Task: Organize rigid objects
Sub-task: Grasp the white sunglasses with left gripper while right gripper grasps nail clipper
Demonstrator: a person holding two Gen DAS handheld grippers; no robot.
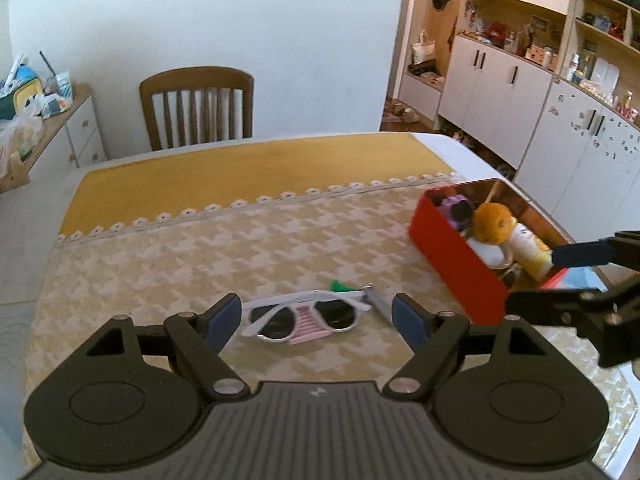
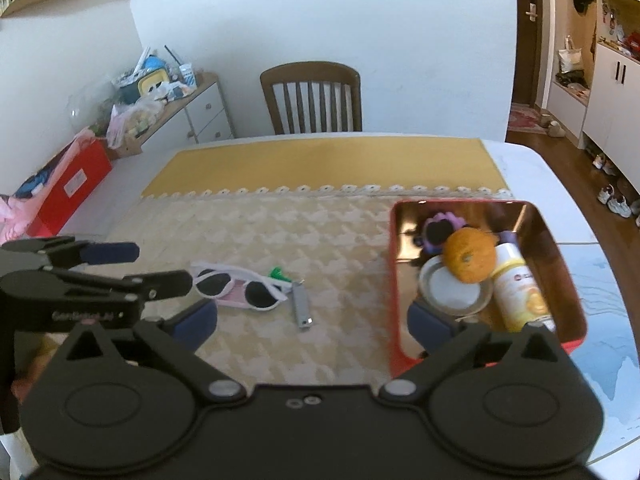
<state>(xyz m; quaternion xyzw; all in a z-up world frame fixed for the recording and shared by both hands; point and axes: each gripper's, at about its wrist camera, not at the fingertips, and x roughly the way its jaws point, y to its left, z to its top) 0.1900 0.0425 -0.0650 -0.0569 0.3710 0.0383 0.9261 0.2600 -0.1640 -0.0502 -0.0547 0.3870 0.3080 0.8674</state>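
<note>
White-framed sunglasses (image 1: 304,318) with dark lenses lie on the patterned tablecloth, lenses toward me, just beyond the tips of my open left gripper (image 1: 316,320). In the right wrist view the left gripper (image 2: 152,268) stands close to the left of the sunglasses (image 2: 240,286), apart from them. A green bit (image 2: 280,274) and a silver metal piece (image 2: 302,308) lie beside them. The red tin (image 2: 394,280) holds an orange (image 2: 470,256), a yellow-white bottle (image 2: 520,292), a white lid (image 2: 452,284) and a purple toy (image 2: 440,228). My right gripper (image 2: 312,326) is open and holds nothing, its right finger over the tin's near corner.
A wooden chair (image 2: 312,96) stands behind the table's far edge. A cluttered sideboard (image 2: 180,100) and a red box (image 2: 68,188) are at the left. White cupboards (image 1: 500,92) line the right. A blue printed sheet (image 2: 608,320) lies right of the tin.
</note>
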